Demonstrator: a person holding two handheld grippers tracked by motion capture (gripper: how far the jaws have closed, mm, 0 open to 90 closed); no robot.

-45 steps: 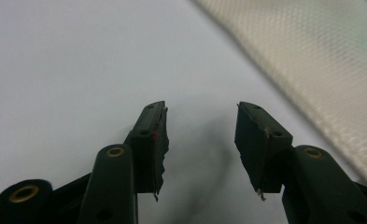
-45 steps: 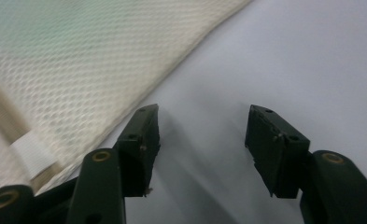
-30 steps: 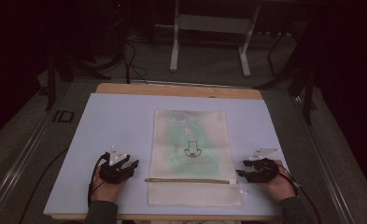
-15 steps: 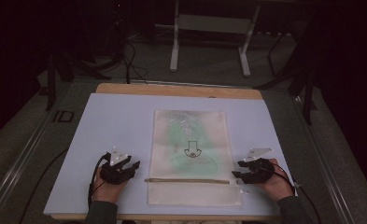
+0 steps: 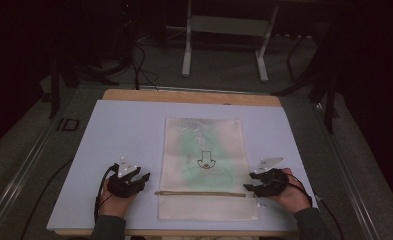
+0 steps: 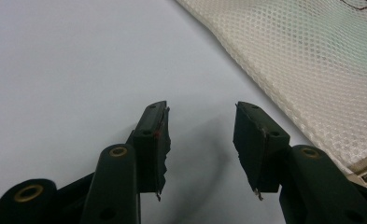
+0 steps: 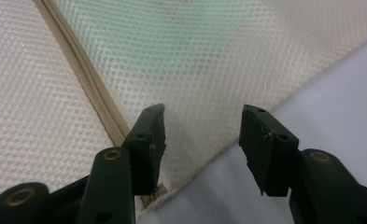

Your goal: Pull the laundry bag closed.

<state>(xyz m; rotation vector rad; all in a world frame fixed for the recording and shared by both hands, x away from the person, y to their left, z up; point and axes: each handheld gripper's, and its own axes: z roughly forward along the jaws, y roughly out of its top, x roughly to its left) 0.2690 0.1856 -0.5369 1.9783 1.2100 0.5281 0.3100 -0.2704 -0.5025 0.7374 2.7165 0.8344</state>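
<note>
Two grippers, both with jaws spread wide and empty. Your right gripper (image 7: 202, 140) straddles the edge of one mesh bag (image 7: 172, 60), its zipper (image 7: 83, 74) running just beyond the left jaw. Your left gripper (image 6: 200, 140) hovers over bare table cover (image 6: 69, 60), the bag lying beyond its right jaw. Thin, soft and light, it will likely crumple; pinch the zipper end. One green item shows inside.

The mesh bag (image 6: 321, 70) is cut off by the top and right edges of the left gripper view, and the small dark mark at its top right corner is too cropped to read. In the high view, the black emblem on the bag is too small to make out. The bag's zipper (image 7: 85, 70) runs out of the right gripper view's top edge, and its lower end is hidden behind a jaw.
</note>
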